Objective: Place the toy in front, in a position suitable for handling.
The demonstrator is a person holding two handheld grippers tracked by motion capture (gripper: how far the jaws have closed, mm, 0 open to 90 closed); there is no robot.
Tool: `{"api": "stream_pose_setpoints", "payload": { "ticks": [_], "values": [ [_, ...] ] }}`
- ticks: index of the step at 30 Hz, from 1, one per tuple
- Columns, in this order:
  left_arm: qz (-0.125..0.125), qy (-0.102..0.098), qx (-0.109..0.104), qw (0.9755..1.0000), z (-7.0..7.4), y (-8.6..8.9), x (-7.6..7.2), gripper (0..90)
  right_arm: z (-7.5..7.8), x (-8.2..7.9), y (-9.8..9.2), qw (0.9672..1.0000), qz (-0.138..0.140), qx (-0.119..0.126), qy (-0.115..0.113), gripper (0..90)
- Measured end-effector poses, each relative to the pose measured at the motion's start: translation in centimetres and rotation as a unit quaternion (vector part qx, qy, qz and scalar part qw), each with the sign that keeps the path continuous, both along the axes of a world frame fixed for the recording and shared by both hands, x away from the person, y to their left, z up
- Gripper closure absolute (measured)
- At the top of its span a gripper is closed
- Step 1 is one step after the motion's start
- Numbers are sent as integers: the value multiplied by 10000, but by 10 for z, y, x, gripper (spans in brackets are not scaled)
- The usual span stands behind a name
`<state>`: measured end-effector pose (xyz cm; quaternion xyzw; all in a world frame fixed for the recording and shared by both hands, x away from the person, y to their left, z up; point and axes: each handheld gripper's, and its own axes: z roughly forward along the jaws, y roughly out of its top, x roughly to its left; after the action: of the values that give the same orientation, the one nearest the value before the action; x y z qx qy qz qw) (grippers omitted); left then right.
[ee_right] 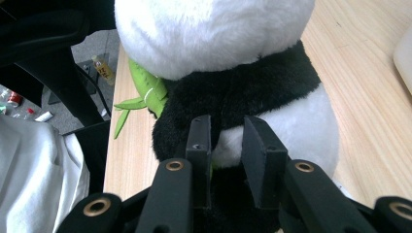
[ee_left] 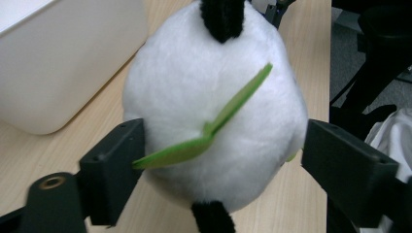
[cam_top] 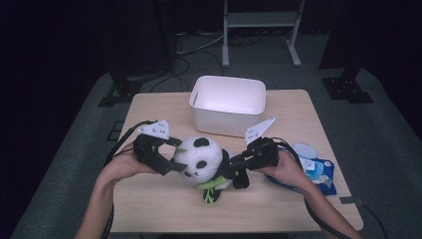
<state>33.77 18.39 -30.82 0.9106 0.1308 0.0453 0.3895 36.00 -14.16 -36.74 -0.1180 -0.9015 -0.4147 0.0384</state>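
**Panda toy between two grippers at the table's middle**

At the middle of the wooden table (cam_top: 149,199), just in front of the white bin (cam_top: 228,104), lies a plush panda (cam_top: 201,160), its white head toward the person's left and its black-and-white body toward the right. Green felt leaves (cam_top: 211,191) stick out beneath it on the near side.

The left gripper (cam_top: 175,155) stands at the panda's head with its jaws spread wide. In the left gripper view the round white head (ee_left: 214,107) sits between the two black jaws, with a green leaf (ee_left: 206,131) lying across it; the left jaw sits at the fur's edge, the right one just clear of it, so the head isn't squeezed.

The right gripper (cam_top: 238,163) comes in from the other side with its jaws drawn narrow. In the right gripper view they pinch a fold of the panda's body (ee_right: 228,138) where black fur meets white.

Behind the right hand (cam_top: 288,169), near the table's right edge, lies a blue packet of wipes (cam_top: 321,174). The bin stands open at the table's far side, well apart from both hands.
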Motion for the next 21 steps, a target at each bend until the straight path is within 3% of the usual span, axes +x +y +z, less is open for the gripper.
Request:
{"api": "stream_pose_setpoints", "payload": {
  "ticks": [7, 13, 21],
  "values": [
    [7, 1, 105, 9999, 0, 0, 0, 128, 3, -1, 7, 10000, 79, -19, -53, 727],
    [46, -59, 325, 9994, -4, 2, 1, 157, 4, -2, 13, 9999, 131, -25, -94, 728],
    [59, -16, 90, 9999, -13, 10, 3, 225, 6, -3, 14, 9997, 79, -79, -202, 714]
  ]
}}
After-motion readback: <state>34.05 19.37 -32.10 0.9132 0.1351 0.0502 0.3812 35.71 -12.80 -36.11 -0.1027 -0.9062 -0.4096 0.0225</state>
